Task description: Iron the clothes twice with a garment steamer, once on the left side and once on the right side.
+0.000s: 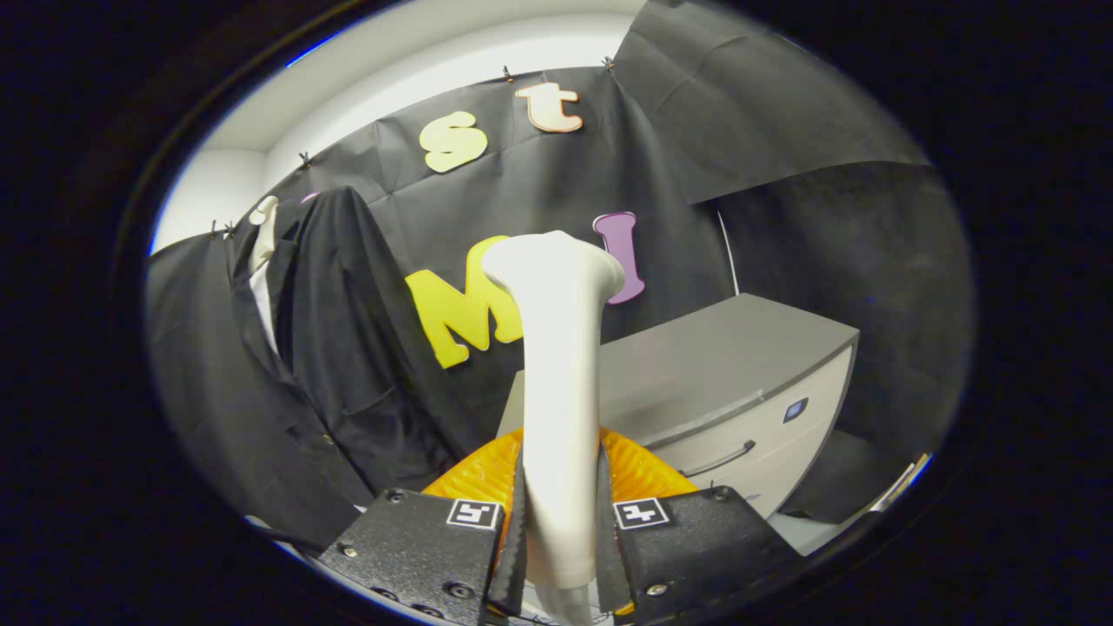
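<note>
Jaws clamp the garment steamer beside the black jacket.

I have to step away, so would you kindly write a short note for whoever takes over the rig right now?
Gripper: jaws shut on the garment steamer, both pressing its white handle; the head stands upright beyond them.
Things: the dark jacket hangs on a hanger against the booth wall, off to the left of the steamer. A grey drawer cabinet stands behind and to the right.
Done: steamer picked up. The head is not at the cloth; whether any pass has been made cannot be told.
Left: steam the jacket's left side once, then its right side once.
</note>
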Demonstrator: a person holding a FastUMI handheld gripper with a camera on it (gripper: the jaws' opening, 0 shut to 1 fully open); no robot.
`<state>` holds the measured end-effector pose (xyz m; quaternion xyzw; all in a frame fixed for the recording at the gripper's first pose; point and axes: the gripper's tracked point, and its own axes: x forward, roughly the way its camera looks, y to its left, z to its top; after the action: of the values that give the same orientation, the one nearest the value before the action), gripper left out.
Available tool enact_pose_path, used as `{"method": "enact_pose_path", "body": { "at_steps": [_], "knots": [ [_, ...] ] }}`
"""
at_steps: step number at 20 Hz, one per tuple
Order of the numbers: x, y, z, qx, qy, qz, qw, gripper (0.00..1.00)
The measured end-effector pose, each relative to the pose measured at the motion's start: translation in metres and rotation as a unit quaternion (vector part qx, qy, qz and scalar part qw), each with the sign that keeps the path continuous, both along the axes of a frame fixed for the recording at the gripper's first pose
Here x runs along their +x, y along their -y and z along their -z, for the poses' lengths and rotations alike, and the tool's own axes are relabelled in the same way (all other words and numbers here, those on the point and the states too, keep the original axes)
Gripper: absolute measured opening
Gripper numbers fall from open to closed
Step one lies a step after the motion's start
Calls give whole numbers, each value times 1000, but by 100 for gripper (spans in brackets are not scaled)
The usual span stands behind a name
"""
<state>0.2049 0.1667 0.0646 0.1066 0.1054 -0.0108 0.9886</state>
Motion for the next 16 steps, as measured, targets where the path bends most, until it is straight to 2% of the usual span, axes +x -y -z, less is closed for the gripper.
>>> {"method": "enact_pose_path", "body": {
  "at_steps": [9, 16],
  "knots": [
    [-68, -41, 11, 1, 13, 6, 1000, 35],
    [-66, -103, -20, -24, 50, -37, 998, 34]
  ]
}}
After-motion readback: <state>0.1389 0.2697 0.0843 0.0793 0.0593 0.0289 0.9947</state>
